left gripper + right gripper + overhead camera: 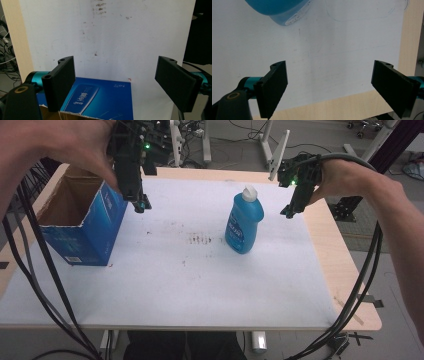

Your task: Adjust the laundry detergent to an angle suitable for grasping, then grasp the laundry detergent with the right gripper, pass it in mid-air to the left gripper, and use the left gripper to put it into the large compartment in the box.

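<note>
A blue bottle [244, 220] with a white cap stands upright near the middle of the white table sheet [190, 275]; its base shows at the top of the right gripper view [279, 10]. An open blue cardboard box [82, 220] stands at the left. My left gripper [140, 204] hovers over the box's right wall, jaws open and empty; the box's printed side [97, 100] lies below them. My right gripper [290, 211] hangs above the table to the right of the bottle, open with nothing between its jaws [329, 87].
Brown smudges [200, 240] mark the sheet between box and bottle. The wooden table edge [340, 265] runs along the right. Black cables [35, 270] trail down on both sides. Stands and wheeled legs are behind the table.
</note>
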